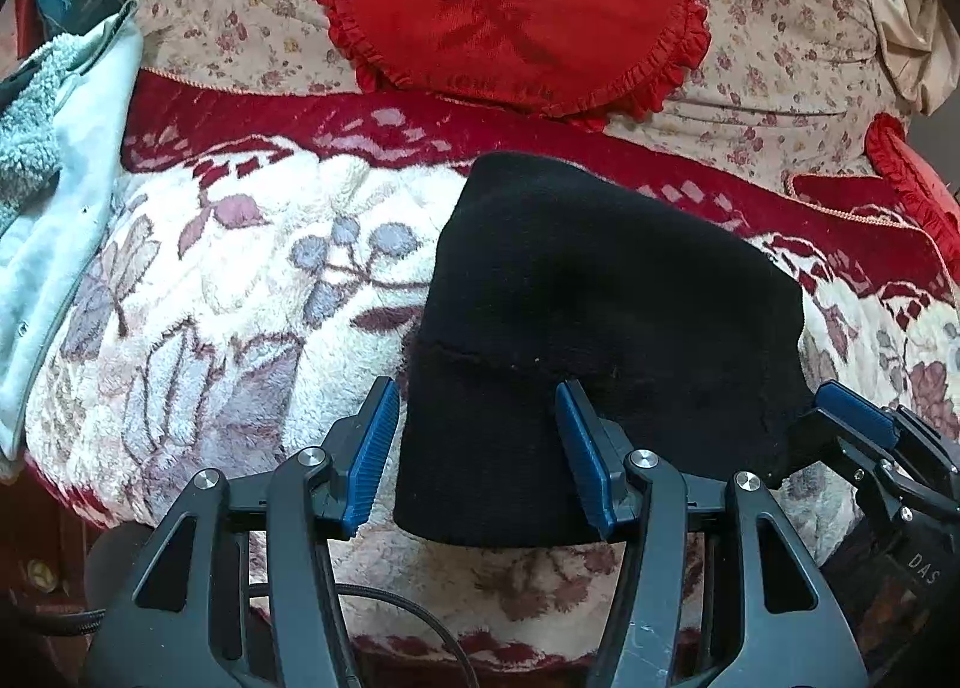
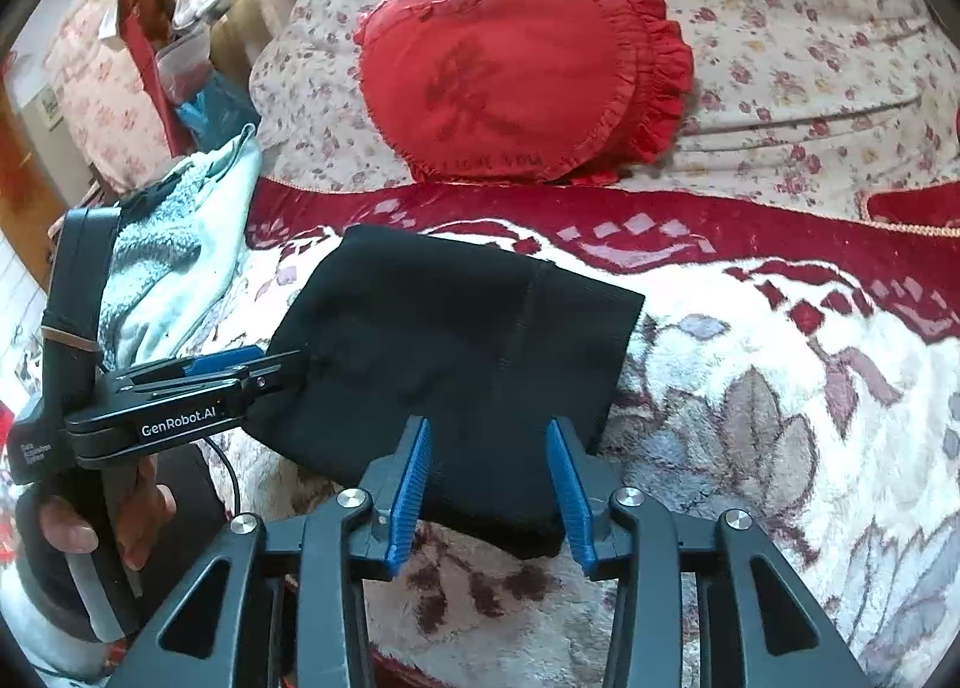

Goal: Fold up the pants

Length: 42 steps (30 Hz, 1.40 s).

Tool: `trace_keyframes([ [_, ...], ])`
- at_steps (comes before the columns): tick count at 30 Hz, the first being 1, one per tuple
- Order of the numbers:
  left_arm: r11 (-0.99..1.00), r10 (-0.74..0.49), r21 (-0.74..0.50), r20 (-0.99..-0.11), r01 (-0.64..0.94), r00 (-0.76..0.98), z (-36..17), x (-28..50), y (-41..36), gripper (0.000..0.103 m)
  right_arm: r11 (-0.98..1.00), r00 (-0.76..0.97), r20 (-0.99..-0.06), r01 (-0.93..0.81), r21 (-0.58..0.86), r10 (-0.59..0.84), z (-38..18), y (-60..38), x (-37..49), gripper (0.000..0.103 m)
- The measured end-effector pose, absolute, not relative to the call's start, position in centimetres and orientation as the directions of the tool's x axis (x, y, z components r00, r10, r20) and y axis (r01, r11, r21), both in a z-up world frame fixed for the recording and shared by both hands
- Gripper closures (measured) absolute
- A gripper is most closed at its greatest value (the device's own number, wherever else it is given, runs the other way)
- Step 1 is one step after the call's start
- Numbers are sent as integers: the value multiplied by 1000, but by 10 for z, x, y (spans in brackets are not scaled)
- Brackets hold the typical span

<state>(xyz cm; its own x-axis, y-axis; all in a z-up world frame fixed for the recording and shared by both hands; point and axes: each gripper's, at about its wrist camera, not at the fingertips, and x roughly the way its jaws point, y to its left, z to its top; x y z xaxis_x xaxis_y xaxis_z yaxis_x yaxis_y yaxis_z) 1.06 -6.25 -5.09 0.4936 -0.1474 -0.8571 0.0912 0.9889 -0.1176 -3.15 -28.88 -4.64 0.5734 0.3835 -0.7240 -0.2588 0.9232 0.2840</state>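
Nearest in the left wrist view, the left claw (image 1: 477, 451) stands open, its two blue pads either side of the near end of the one pair of black pants (image 1: 600, 340), not pressing on the cloth. In the right wrist view the right claw (image 2: 487, 487) is likewise spread, its jaws apart over the near corner of the pants (image 2: 456, 364) with nothing pinched between the pads. The pants lie folded into a thick, roughly square bundle, flat on a fluffy cream blanket (image 1: 228, 292) with grey and mauve flowers and a dark red border, which covers the bed. Seen from the right wrist, the left claw (image 2: 264, 367) comes in from the side at the bundle's left edge, and a hand (image 2: 114, 526) grips its handle low at the frame's left; seen from the left wrist, the right claw (image 1: 852, 418) sits just beside the bundle's right edge. One pale blue fleece-lined garment (image 1: 66, 196) lies heaped at the blanket's left side, apart from the pants. Beyond the red border spreads a beige quilt (image 1: 240, 15) with small flowers. On it rest two round red frilled cushions stacked together (image 2: 528, 69), with part of a third red frilled cushion (image 1: 912, 172) showing at the right edge.
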Motion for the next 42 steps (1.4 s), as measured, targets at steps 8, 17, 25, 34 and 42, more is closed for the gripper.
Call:
trace_keyframes([
  [8, 989, -138, -96, -855, 109, 500, -46, 12, -60, 49, 918, 573, -722, -174, 355, 388, -58, -313, -24, 54],
  [17, 974, -225, -202, -848, 99, 480, -45, 26, -38, 49, 869, 547, -697, -127, 479, 464, -80, -323, -10, 50],
  [25, 951, -309, -288, -845, 116, 435, -60, 39, -43, 49, 797, 499, -656, -125, 591, 566, -97, -324, 9, 42],
  [34, 926, -368, -369, -831, 83, 417, -78, 53, -35, 18, 783, 491, -640, -160, 601, 591, -104, -317, 17, 36],
  [42, 923, -378, -372, -827, 99, 415, -86, 50, -48, 12, 824, 517, -660, -187, 534, 545, -101, -304, 17, 35],
])
